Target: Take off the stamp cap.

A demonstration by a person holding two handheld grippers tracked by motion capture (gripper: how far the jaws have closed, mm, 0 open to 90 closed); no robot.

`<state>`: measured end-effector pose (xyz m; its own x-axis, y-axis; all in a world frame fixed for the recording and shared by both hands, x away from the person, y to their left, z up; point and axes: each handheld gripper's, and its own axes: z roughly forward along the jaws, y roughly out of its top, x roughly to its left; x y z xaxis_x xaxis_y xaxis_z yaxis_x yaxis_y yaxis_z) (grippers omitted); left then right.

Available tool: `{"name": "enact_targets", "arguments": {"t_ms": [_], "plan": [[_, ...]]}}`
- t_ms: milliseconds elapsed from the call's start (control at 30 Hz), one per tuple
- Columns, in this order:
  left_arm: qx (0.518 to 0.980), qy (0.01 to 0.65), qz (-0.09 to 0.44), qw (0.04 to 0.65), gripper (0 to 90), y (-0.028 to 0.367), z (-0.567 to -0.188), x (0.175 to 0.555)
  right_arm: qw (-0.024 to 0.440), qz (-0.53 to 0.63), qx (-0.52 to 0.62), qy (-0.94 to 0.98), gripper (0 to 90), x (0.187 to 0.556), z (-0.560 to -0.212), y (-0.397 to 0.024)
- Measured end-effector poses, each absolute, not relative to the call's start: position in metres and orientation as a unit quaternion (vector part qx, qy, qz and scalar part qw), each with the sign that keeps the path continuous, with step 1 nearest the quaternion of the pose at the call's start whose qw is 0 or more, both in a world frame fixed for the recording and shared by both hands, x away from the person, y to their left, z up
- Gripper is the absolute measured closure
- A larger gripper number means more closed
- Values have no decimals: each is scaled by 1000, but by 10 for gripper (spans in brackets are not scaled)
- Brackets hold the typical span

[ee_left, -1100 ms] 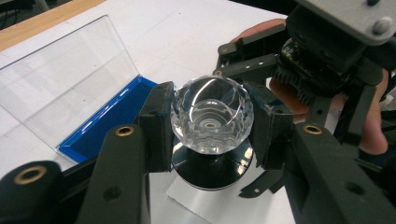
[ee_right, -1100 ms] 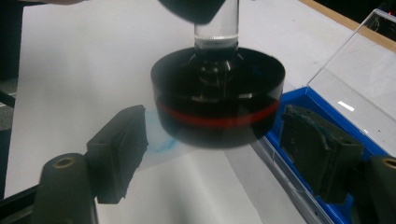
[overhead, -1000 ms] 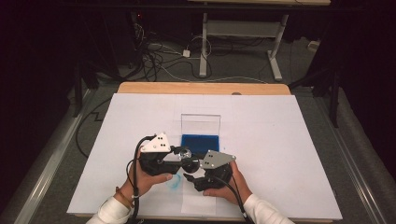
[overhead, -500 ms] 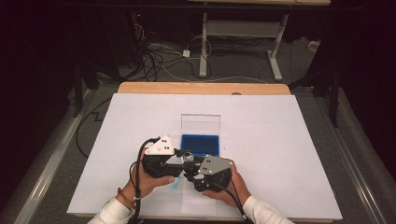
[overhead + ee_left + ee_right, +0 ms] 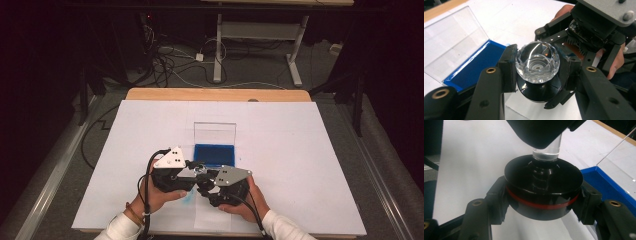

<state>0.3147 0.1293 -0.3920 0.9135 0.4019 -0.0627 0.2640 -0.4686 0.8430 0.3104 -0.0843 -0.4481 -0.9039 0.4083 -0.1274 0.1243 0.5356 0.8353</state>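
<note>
Both hands on one stamp, above the tabletop [image 5: 300, 150].

My left gripper [image 5: 537, 67] has its fingers clamped on the crystal knob [image 5: 537, 65]; my right gripper [image 5: 544, 202], fingers just closed, grips the black round base [image 5: 543, 187], beside the open blue case [image 5: 214, 154].

clear faceted knob [image 5: 537, 65], black red-ringed base [image 5: 544, 192], blue case [image 5: 214, 155]

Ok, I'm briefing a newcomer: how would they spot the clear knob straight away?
Start at the white table and find the open blue case near its middle. Just in front, the left gripper is shut on the clear knob: faceted like cut glass, unlike the black disc under it.
</note>
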Motion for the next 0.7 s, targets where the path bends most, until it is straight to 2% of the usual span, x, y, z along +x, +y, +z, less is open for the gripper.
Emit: {"name": "enact_targets", "arguments": {"t_ms": [700], "plan": [[844, 191, 103, 490, 549, 128, -391, 306, 127, 469, 175, 856, 389, 309, -445, -87]]}}
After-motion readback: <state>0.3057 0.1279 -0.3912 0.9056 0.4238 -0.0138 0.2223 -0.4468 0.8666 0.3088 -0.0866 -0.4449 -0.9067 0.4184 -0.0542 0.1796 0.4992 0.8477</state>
